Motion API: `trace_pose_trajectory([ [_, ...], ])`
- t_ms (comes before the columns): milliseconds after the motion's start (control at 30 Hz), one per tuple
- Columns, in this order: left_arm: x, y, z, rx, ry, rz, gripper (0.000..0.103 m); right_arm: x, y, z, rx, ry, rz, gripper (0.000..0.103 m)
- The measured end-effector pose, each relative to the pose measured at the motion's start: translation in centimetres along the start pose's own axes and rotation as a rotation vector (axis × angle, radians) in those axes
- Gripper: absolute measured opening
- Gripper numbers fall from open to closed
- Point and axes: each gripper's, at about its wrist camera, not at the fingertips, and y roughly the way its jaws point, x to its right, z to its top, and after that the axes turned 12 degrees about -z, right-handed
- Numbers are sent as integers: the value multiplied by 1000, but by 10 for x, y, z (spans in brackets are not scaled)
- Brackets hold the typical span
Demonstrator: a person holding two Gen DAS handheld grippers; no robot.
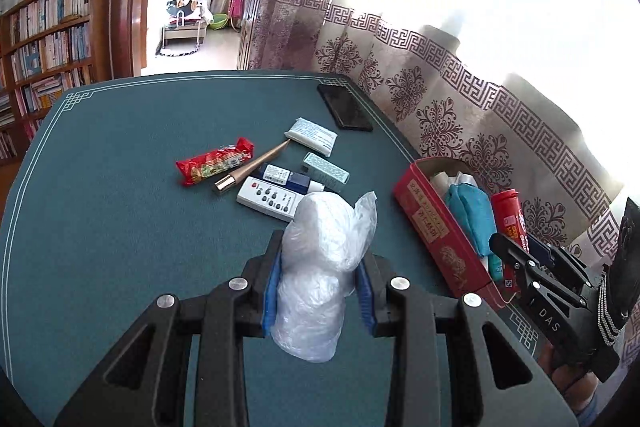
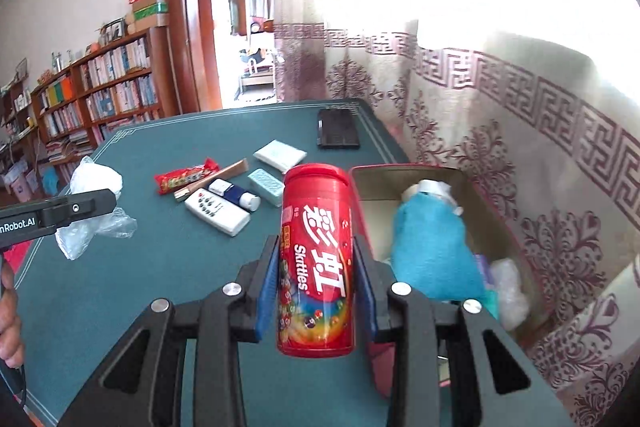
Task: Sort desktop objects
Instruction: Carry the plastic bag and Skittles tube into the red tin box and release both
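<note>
Presently left tongs (image 1: pixel 320 267) pinch a white plastic-wrapped bundle (image 1: pixel 320 267) above the tabletop (image 1: pixel 120 227); right tongs (image 2: pixel 316 275) clamp a red Skittles canister (image 2: pixel 316 259), red tin (image 2: pixel 400 171) immediately right of it.

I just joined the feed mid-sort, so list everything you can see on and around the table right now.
Plastic bag bundle: one, clear white, between the left gripper's pads.
Skittles tube: one, red, between the right gripper's pads.
Tin box: one, red, open, at the table's right edge.
Cloth: one, teal, inside the box.
Remote: one, white, mid-table.
Snack pack: one, red, left of the remote.
Tissue pack: one, white, beyond the remote.
Phone: one, black, far corner.
Table: one, green mat.
Left gripper: shut on the bundle.
Right gripper: shut on the tube.
</note>
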Motion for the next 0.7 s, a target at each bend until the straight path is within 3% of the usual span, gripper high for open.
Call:
trace_pose_trajectory([
  [233, 72, 30, 13, -44, 108, -93, 35, 73, -9, -3, -5, 119, -119, 38],
  [400, 103, 70, 35, -79, 156, -166, 35, 91, 13, -6, -27, 126, -173, 38],
  [600, 128, 151, 76, -165, 150, -290, 35, 103, 48, 3, -57, 125, -242, 39],
  [667, 134, 179, 83, -228, 157, -336, 38, 106, 55, 6, -75, 140, -248, 43],
  [700, 136, 193, 85, -267, 165, -360, 44, 106, 57, 7, -76, 144, -263, 52],
])
